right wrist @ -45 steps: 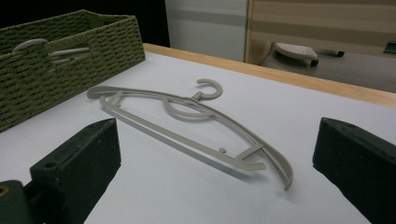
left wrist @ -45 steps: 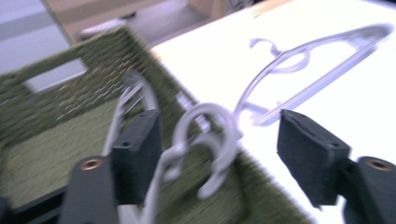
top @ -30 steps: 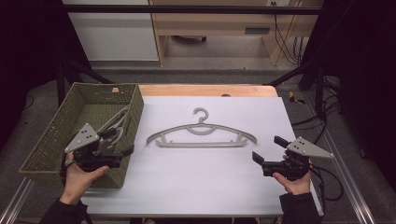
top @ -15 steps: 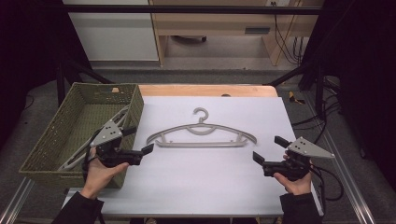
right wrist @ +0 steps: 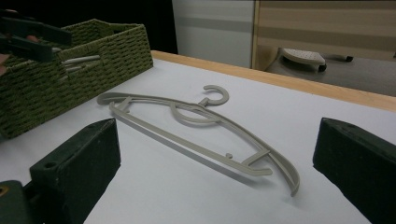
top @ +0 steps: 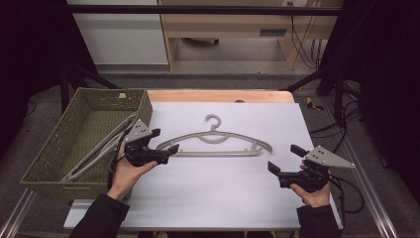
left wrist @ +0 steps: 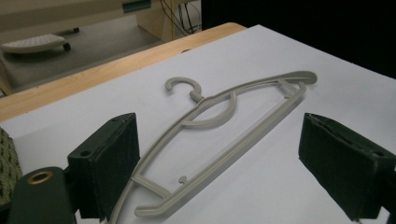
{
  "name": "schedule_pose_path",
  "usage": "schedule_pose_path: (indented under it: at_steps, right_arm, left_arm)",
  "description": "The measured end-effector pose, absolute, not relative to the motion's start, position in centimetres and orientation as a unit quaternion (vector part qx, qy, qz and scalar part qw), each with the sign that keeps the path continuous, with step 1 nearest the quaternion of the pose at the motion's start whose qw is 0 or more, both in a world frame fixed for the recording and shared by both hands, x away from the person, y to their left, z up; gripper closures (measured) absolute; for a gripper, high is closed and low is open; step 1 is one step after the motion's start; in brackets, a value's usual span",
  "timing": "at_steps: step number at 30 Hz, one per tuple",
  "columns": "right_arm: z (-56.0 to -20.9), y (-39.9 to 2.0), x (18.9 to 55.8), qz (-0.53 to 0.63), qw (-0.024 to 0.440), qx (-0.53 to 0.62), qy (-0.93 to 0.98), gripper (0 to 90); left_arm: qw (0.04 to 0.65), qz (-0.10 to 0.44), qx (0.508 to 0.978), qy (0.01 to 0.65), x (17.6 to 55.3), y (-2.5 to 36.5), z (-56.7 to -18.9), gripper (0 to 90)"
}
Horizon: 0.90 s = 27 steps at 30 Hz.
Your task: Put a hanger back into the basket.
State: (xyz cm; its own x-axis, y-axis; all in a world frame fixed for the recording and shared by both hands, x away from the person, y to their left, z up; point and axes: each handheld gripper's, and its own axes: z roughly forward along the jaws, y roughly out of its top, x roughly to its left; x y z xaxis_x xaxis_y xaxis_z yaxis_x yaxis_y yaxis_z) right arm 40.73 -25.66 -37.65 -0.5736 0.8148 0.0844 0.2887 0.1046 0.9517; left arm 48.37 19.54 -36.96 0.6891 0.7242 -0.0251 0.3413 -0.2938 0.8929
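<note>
A grey plastic hanger (top: 214, 141) lies flat mid-table, hook pointing away from me. My left gripper (top: 165, 140) is open at the hanger's left end. In the left gripper view that end (left wrist: 154, 205) lies between the jaws, close to the left pad (left wrist: 112, 158), and I cannot tell whether they touch. My right gripper (top: 285, 158) stands open just off the hanger's right end, empty. In the right gripper view the hanger (right wrist: 196, 126) lies ahead of the open jaws.
A green woven basket (top: 59, 148) sits at the table's left edge with more grey hangers (top: 99, 148) leaning inside; its wall (right wrist: 70, 70) is visible from the right gripper. The white table surface (top: 223, 193) ends in a wooden strip (top: 218, 95) at the back.
My left gripper has swung right from over the basket to the hanger's left end. The right gripper and the hanger have stayed put.
</note>
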Motion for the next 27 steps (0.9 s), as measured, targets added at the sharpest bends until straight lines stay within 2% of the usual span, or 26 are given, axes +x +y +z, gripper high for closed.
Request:
schedule_pose_path:
  at_steps: [10, 27]
  right_arm:
    - [-37.7, -25.6, 40.8, 0.543, 0.242, 0.391, 0.703, 1.0]
    - [-37.8, -25.4, 40.8, 0.540, 0.240, 0.392, 0.706, 1.0]
  left_arm:
    - [0.462, 0.183, 0.793, 0.354, 50.8, 17.7, -39.2, 14.6]
    - [0.379, 0.123, 0.858, 0.325, 53.9, 14.4, -45.0, 28.4]
